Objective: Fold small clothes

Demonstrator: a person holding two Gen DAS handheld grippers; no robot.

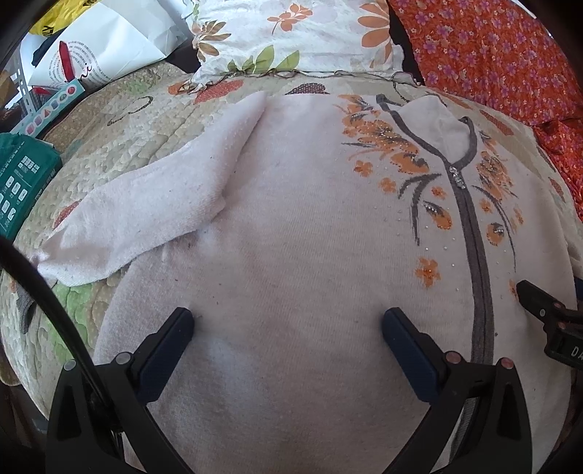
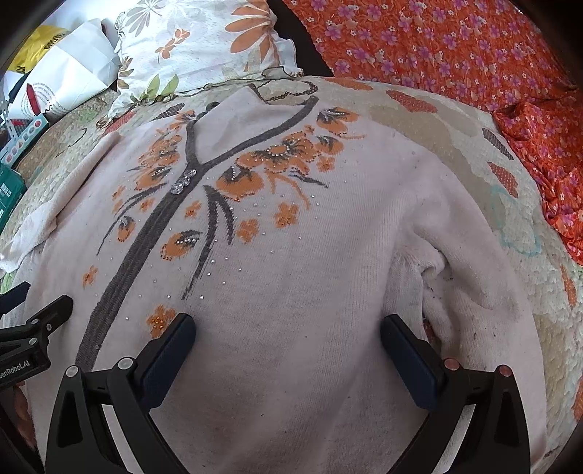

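Observation:
A pale pink knitted cardigan (image 1: 291,226) with a grey placket, orange flowers and rhinestones lies front-up on a quilted bed cover (image 1: 109,146). Its left sleeve (image 1: 145,204) is folded in along the body's edge. In the right wrist view the cardigan (image 2: 309,255) fills the middle, and its right sleeve (image 2: 473,291) lies bent beside the body. My left gripper (image 1: 288,328) hovers open over the lower left half of the garment, holding nothing. My right gripper (image 2: 288,331) stands open over the lower right half, also with nothing between its fingers. Each gripper shows at the edge of the other's view.
A floral pillow (image 1: 291,32) lies at the head of the quilt. Orange flowered fabric (image 2: 473,54) bunches along the right side. At the left edge sit white paper bags (image 1: 98,47), a yellow bag and a green box (image 1: 22,182).

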